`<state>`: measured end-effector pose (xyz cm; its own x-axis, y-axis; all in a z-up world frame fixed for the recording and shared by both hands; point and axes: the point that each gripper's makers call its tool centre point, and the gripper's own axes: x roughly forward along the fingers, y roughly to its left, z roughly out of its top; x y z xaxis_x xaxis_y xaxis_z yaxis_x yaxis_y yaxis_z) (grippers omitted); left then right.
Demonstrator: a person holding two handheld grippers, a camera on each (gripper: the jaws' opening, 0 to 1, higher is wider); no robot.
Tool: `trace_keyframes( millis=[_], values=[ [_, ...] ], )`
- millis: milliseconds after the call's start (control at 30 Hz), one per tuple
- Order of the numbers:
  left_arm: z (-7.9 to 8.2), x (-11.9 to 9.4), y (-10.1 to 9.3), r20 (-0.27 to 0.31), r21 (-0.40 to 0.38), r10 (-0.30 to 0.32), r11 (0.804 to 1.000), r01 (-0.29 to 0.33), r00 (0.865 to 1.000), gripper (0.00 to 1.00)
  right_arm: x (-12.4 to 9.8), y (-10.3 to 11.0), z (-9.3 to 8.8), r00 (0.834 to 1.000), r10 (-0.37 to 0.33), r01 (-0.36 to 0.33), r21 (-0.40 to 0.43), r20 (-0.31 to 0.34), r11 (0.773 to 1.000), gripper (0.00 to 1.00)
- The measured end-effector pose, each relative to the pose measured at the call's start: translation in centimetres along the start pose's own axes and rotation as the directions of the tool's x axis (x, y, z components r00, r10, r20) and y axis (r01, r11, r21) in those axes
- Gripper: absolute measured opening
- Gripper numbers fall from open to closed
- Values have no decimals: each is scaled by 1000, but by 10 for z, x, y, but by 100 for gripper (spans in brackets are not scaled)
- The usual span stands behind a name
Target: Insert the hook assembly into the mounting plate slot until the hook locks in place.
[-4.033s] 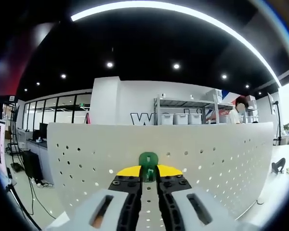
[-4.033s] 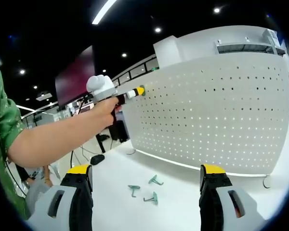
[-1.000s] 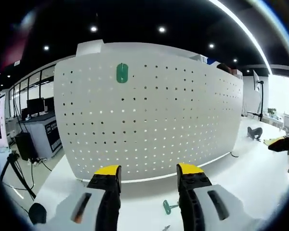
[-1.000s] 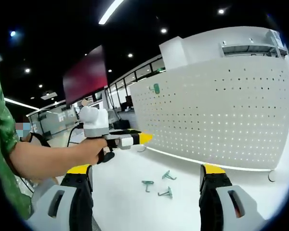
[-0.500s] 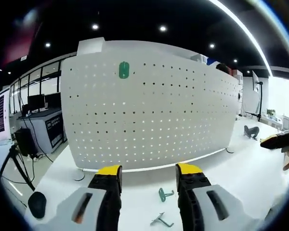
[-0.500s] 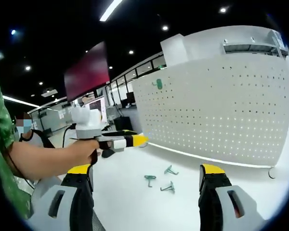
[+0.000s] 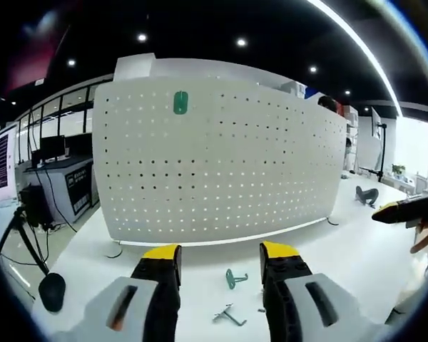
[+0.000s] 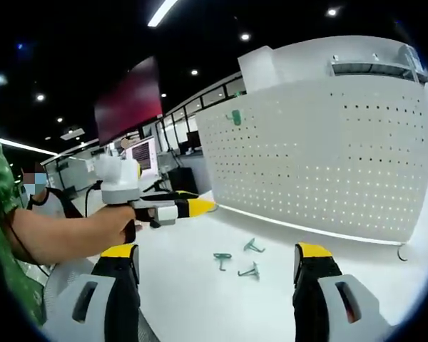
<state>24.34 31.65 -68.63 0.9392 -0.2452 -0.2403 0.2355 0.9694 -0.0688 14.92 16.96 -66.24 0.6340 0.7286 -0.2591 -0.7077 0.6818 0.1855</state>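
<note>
Dark ceiling [image 7: 200, 21] with spotlights, white table [image 8: 200, 299], perhaps office windows [image 7: 50, 135].

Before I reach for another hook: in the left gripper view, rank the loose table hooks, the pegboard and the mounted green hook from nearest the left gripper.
1. Loose hooks, on the table between its jaws.
2. Pegboard, upright behind them.
3. Mounted hook, high on the board's upper left.

White table [image 7: 93, 256]; monitors [image 7: 46, 148] on a desk beyond
</note>
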Motion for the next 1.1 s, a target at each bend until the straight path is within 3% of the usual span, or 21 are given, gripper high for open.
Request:
trace_keyframes(
  millis=[500,1100],
  values=[
    [-5,-16,-2,-5,-7,-10,1000,10,1000,44,16,-2,-12,999,21,-21,4,-42,1000,83],
    [-13,-25,-13,-22,-1,-38,999,38,999,43,32,-20,-29,995,-2,3,9,-97,1000,73]
  ],
)
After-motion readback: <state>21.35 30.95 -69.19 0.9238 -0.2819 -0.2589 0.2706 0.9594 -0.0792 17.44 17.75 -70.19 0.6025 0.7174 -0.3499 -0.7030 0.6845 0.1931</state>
